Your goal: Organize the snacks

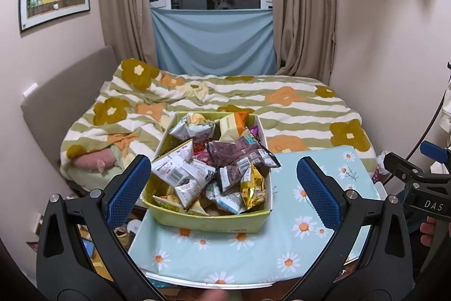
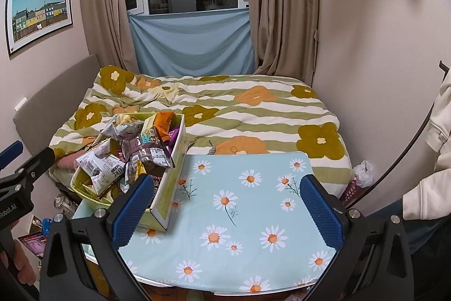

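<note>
A yellow-green cardboard box (image 1: 208, 222) stands on the left part of a small table with a light blue daisy cloth (image 1: 253, 253). It is heaped with several snack packets: white ones (image 1: 180, 171), a brown one (image 1: 239, 154), a gold one (image 1: 253, 188). My left gripper (image 1: 222, 182) is open and empty, its blue pads either side of the box's near end. My right gripper (image 2: 225, 202) is open and empty over the bare cloth (image 2: 253, 216), to the right of the box (image 2: 166, 196).
A bed with a green striped flower blanket (image 1: 253, 98) lies right behind the table. Walls close in on both sides, curtains and a window at the back. Clutter lies on the floor at the lower left (image 2: 36, 233).
</note>
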Action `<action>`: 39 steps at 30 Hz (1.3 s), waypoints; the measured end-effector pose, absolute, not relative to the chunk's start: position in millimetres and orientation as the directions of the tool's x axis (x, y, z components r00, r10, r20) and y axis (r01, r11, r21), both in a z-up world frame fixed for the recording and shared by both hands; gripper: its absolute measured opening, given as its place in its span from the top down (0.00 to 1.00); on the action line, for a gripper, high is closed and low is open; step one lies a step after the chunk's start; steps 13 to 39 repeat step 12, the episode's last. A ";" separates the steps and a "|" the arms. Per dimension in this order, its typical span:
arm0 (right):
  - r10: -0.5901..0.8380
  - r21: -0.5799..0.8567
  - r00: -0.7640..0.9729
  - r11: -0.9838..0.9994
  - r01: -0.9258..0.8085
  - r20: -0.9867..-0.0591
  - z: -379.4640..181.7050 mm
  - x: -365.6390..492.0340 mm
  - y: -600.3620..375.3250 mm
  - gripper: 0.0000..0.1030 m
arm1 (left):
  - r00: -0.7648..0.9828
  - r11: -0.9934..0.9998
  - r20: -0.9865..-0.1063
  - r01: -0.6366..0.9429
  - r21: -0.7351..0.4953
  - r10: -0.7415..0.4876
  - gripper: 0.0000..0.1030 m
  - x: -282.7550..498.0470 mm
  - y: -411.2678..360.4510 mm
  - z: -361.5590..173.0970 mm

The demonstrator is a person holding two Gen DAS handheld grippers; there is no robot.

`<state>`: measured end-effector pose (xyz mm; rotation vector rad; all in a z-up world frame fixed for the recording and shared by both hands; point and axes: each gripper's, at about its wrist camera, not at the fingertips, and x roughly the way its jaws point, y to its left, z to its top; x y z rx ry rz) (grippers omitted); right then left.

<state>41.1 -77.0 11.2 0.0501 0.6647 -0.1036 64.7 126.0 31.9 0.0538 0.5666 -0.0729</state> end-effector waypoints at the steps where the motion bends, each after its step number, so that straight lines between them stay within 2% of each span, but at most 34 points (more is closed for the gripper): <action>1: -0.081 0.013 0.782 0.993 0.113 -0.618 11.9 41.1 -76.1 0.00 | 0.842 0.996 -0.537 0.081 0.034 -0.050 0.00 64.8 126.1 31.8; 39: -0.082 0.012 0.782 0.993 0.114 -0.618 11.2 41.5 -75.9 0.00 | 0.850 0.997 -0.524 0.080 0.017 -0.059 0.00 65.3 131.4 31.6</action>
